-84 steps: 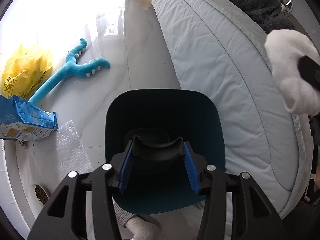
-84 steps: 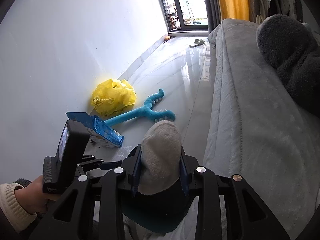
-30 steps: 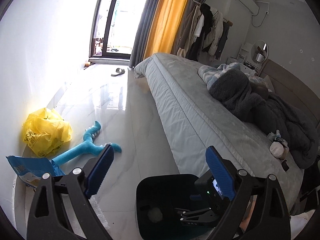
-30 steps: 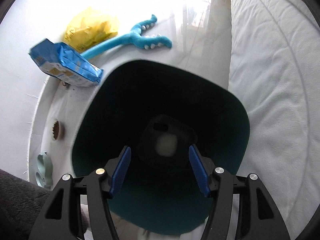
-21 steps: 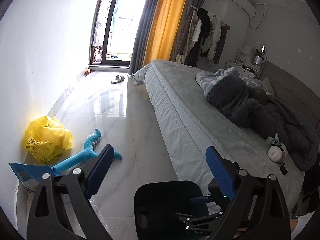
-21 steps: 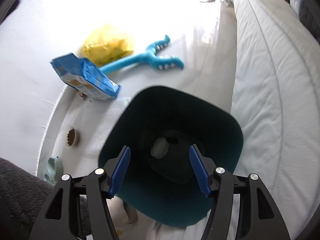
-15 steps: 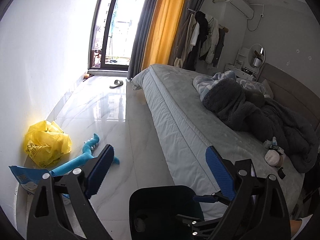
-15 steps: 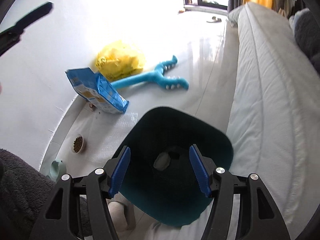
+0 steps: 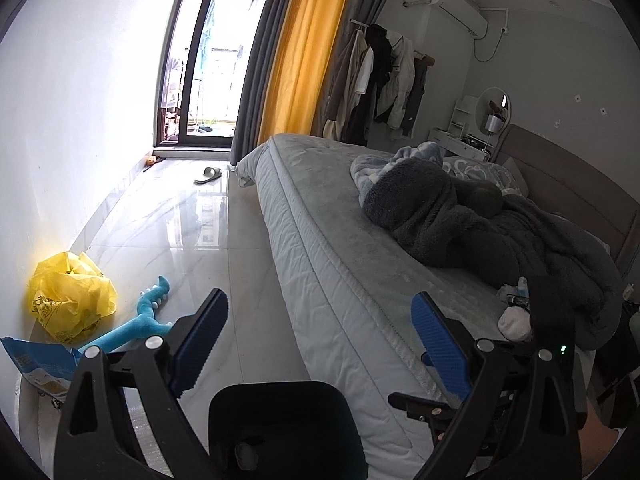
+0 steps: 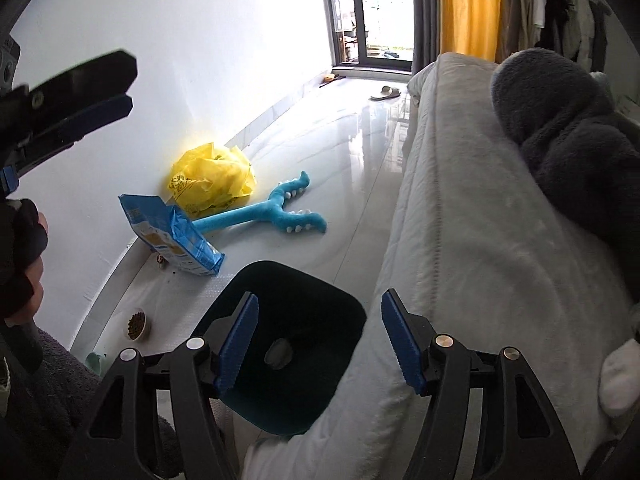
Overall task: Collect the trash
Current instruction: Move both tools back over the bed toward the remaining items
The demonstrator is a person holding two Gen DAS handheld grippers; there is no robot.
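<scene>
A dark teal bin (image 9: 280, 420) stands on the floor against the bed's side, with a white wad (image 10: 279, 354) lying at its bottom. My right gripper (image 10: 320, 300) hangs above the bin (image 10: 296, 344), its jaws opening and nothing between them. My left gripper (image 9: 320, 300) is wide open and empty, above and behind the bin, pointing across the bed. A yellow plastic bag (image 10: 212, 184) and a blue packet (image 10: 172, 236) lie by the wall. Another white wad (image 9: 514, 322) sits on the bed near the dark blanket.
A blue plush toy (image 10: 272, 212) lies on the glossy floor beside the bag. The bed (image 9: 340, 260) fills the right side, with a grey blanket (image 9: 480, 232) heaped on it. A pet food bowl (image 10: 136, 324) sits by the wall. A slipper (image 9: 208, 176) lies near the balcony door.
The right gripper let the white wad drop into the bin, then rose and tilted up. The left gripper came off the bin's rim, opened wide and lifted toward the bed.
</scene>
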